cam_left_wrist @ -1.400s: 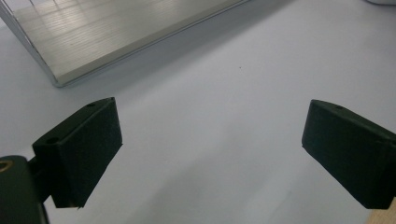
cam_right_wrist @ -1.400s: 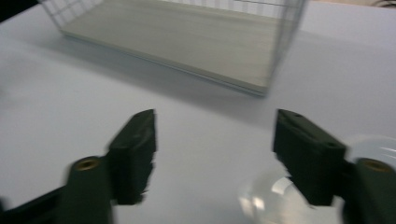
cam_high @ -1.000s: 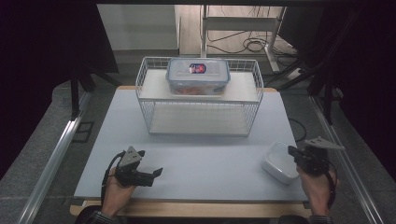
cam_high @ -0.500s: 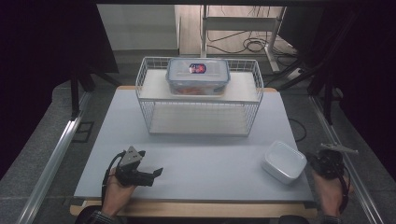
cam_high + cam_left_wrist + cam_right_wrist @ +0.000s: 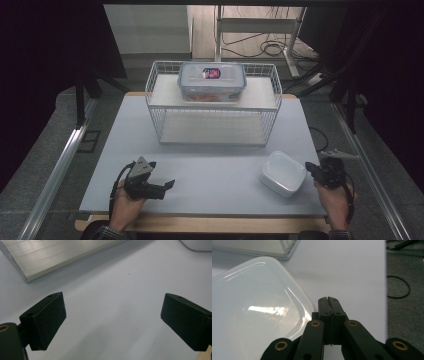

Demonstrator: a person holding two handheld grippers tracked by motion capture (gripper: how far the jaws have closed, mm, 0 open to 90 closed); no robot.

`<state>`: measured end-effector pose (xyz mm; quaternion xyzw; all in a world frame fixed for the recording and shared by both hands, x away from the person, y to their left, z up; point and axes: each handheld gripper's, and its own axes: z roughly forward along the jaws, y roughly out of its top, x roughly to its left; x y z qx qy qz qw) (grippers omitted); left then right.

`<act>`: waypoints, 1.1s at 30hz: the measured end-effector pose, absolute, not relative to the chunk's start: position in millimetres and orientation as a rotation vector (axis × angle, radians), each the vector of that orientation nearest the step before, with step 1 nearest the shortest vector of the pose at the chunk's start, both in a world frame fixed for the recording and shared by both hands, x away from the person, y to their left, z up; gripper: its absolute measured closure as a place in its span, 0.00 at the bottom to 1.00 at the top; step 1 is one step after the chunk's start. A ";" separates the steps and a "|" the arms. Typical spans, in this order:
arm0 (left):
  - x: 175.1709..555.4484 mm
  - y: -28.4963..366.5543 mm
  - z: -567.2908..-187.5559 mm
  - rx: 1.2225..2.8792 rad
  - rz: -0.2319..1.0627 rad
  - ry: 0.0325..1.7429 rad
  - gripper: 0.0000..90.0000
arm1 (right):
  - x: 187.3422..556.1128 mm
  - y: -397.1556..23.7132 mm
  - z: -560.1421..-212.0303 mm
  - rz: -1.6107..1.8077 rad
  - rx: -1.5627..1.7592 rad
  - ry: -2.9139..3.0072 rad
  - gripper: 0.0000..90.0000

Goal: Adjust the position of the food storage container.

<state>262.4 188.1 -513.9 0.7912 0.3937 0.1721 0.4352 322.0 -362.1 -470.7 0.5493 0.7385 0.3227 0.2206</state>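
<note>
Two grippers rest low over a pale worktop (image 5: 210,165).
Left gripper (image 5: 112,322) fingers spread wide; right gripper (image 5: 329,300) fingers pressed together, apparently just beside a white lid (image 5: 252,307).

Beyond the right claw (image 5: 311,167), past the counter (image 5: 210,165) edge, lies grey carpeted floor (image 5: 385,165) with a black cable loop (image 5: 398,287). Far ahead of both claws, tangled cables (image 5: 265,47) lie on a lit wooden floor beside a metal frame (image 5: 255,25). Dark curtains (image 5: 45,45) close in either side.
</note>
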 end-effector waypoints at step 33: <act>261.8 184.8 -513.9 1.972 0.428 0.981 0.07 | 293.9 -285.3 -474.1 0.997 1.366 2.274 0.99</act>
